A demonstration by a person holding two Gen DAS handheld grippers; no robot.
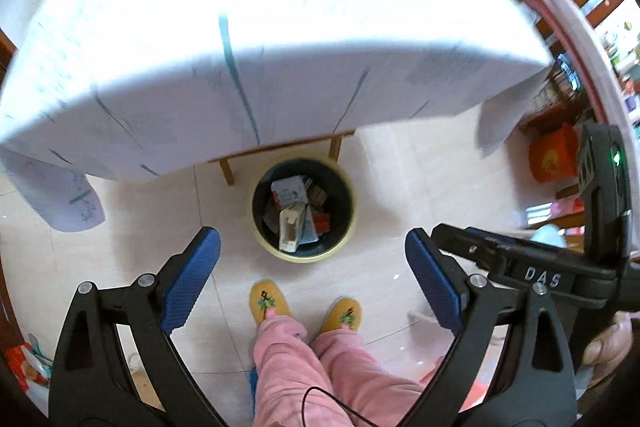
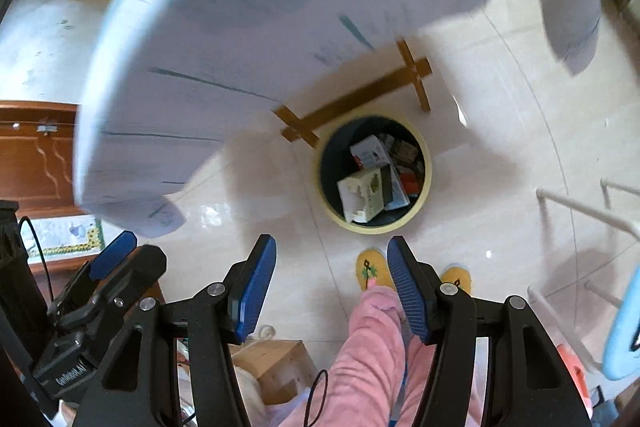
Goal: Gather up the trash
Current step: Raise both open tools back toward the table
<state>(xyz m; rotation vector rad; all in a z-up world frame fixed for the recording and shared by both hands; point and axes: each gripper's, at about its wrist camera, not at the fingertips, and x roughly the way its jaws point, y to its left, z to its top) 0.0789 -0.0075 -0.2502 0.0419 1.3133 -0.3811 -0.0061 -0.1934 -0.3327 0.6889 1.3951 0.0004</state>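
A round bin (image 1: pixel 347 231) with a yellow rim and dark inside stands on the tiled floor by the table's edge. It holds several crushed cartons and wrappers (image 1: pixel 294 213). It also shows in the right wrist view (image 2: pixel 425 195), with a pale carton (image 2: pixel 362 195) on top. My left gripper (image 1: pixel 312 251) is open and empty, above and just short of the bin. My right gripper (image 2: pixel 332 259) is open and empty, above the floor, nearer than the bin. The right gripper's body (image 1: pixel 532 273) shows at the right of the left view.
A table under a white cloth (image 1: pixel 256 39) fills the upper part of both views, its wooden leg frame (image 2: pixel 360 99) beside the bin. The person's yellow slippers (image 1: pixel 270 301) and pink trousers (image 2: pixel 372 343) are below. A cardboard box (image 2: pixel 276 363) and white rack (image 2: pixel 580 211) stand nearby.
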